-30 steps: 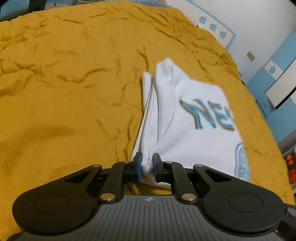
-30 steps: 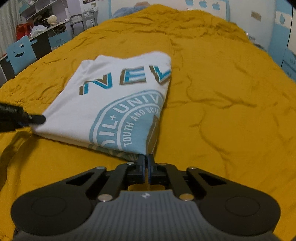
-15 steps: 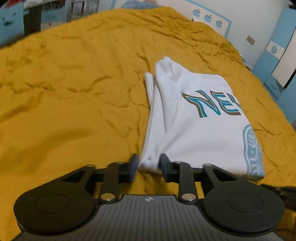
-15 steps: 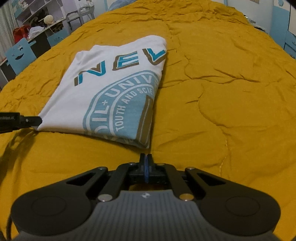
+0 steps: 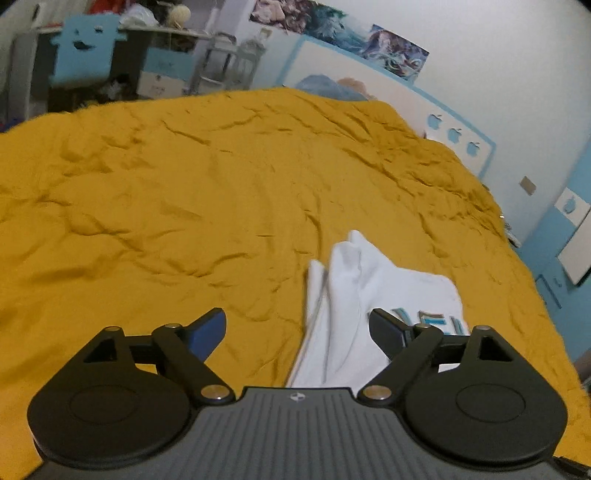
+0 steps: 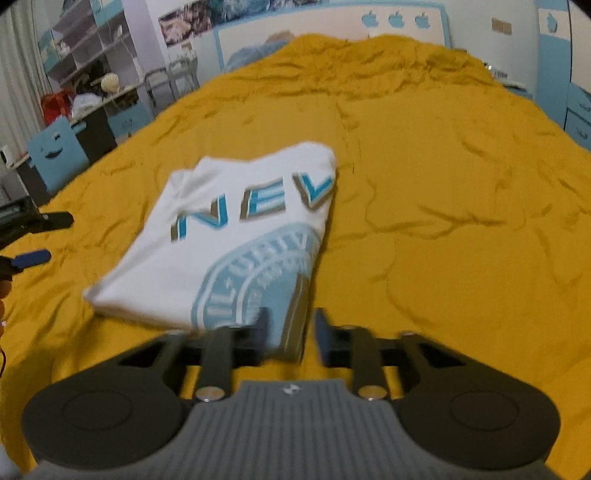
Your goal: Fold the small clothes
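Observation:
A folded white T-shirt (image 6: 240, 229) with blue lettering and a round blue print lies flat on the yellow bedspread (image 6: 443, 240). In the left wrist view its sleeve side (image 5: 354, 295) lies below and just right of the gap of my left gripper (image 5: 297, 325). That gripper hangs above the bed, its jaws opening wide with nothing pressed between them. The left gripper (image 6: 44, 239) also shows at the left edge of the right wrist view, apart from the shirt. My right gripper (image 6: 291, 326) is opening, and the shirt's near right corner lies in its gap, untouched by the pads.
The yellow bedspread (image 5: 184, 203) stretches wide on all sides of the shirt. A desk with a blue chair (image 5: 83, 62) stands beyond the bed's left side. A headboard (image 6: 332, 33) and blue cabinets (image 6: 576, 110) line the far and right walls.
Both grippers have let go of the shirt's near edge and spread their jaws. The left one has risen and tipped upward, so more of the room shows. The shirt now rests on the bed.

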### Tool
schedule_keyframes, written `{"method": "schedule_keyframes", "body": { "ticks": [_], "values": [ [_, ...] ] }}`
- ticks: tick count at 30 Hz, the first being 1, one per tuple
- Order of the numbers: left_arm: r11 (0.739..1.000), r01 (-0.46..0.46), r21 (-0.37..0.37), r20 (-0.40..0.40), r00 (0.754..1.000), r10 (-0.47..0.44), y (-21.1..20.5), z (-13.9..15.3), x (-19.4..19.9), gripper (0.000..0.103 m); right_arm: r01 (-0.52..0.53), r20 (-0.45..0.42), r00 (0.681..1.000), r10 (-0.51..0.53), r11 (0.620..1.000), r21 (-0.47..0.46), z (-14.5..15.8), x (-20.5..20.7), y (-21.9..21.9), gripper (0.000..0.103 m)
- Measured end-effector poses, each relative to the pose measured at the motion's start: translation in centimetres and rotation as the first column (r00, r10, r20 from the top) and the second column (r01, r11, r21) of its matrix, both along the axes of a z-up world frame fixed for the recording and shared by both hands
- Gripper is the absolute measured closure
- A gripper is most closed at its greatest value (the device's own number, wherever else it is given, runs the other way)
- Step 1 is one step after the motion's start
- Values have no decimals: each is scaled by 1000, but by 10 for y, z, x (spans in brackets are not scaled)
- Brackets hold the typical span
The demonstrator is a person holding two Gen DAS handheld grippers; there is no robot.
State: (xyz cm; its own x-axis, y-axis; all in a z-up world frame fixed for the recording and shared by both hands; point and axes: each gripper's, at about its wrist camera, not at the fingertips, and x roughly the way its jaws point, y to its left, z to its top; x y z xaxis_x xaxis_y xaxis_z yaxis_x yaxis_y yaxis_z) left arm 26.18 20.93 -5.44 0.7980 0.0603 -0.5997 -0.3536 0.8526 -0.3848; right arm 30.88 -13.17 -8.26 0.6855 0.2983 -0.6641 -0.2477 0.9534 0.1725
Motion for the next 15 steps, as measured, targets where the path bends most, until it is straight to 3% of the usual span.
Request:
{"method": "schedule_keyframes", "body": {
  "ticks": [2,5,7,15],
  "values": [
    [999,20,-40,-2,1000,-20,8,-4,19,3,1,16,1000,-1,1000,13,3,9,-1,61],
    [994,61,-87,-4,998,-61,17,-11,45,14,9,32,999,-10,999,32,5,27,-1,52],
    [993,77,-90,-12,997,-78,17,-18,65,15,18,30,999,-20,997,73,4,43,-4,47],
    [980,150,-132,-27,988,-155,23,-65,113,14,125,-113,989,-96,950,285,-20,128,-24,46]
  ]
}}
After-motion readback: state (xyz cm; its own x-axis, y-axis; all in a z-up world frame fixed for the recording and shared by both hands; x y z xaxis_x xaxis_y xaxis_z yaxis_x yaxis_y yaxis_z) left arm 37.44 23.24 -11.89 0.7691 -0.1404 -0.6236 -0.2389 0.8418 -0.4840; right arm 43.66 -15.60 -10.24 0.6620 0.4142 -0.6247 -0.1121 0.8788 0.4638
